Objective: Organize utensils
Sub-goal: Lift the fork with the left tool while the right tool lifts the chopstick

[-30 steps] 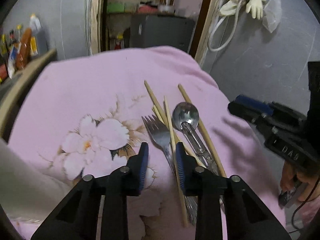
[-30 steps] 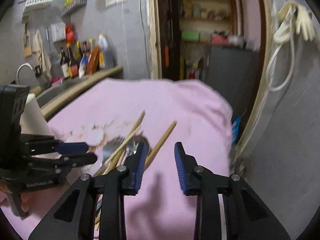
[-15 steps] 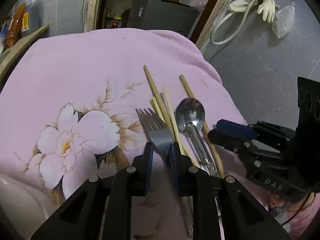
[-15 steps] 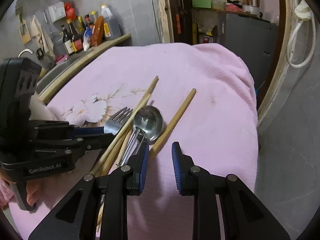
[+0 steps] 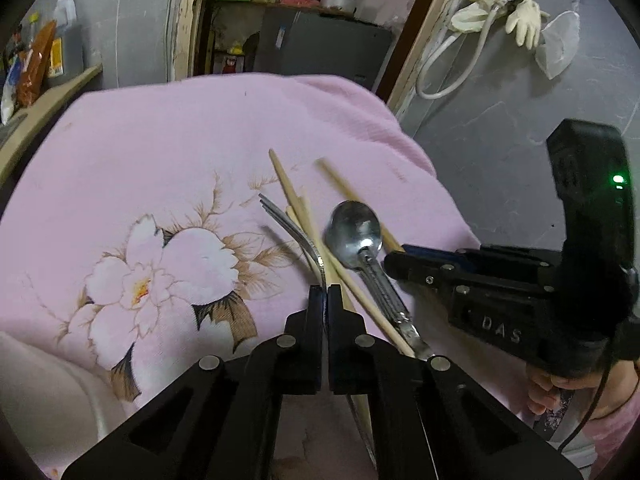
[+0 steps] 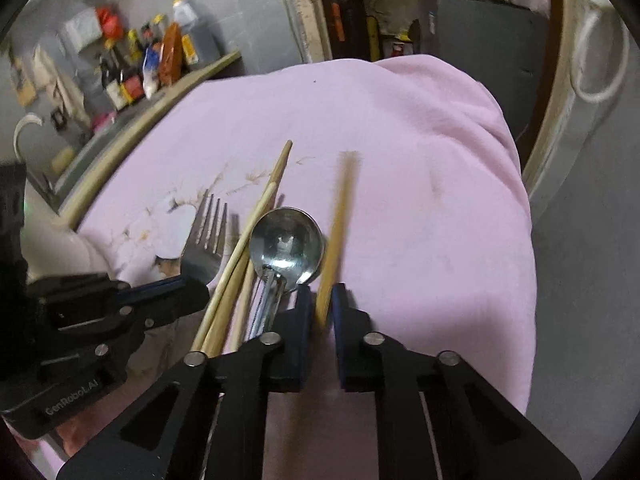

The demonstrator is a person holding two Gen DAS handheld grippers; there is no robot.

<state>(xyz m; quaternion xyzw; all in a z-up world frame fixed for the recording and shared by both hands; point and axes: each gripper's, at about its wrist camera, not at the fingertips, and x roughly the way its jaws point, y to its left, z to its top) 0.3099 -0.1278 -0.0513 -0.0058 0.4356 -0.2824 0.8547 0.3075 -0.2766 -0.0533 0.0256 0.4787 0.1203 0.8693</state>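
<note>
On the pink flowered cloth [image 5: 168,152], my left hand-held gripper [image 5: 324,294] has just clamped onto the fork [image 5: 294,232] at its neck, frame centre. Right of it lie 2 chopsticks [image 5: 298,208] and the spoon [image 5: 354,230] — further right, my right hand-held gripper [image 6: 322,300] has just closed on 1 separate chopstick [image 6: 340,216].

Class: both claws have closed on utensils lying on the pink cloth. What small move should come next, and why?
Probably lift both straight up. The left claw pinches the fork and the right claw the single chopstick, both crowding the spoon.
</note>
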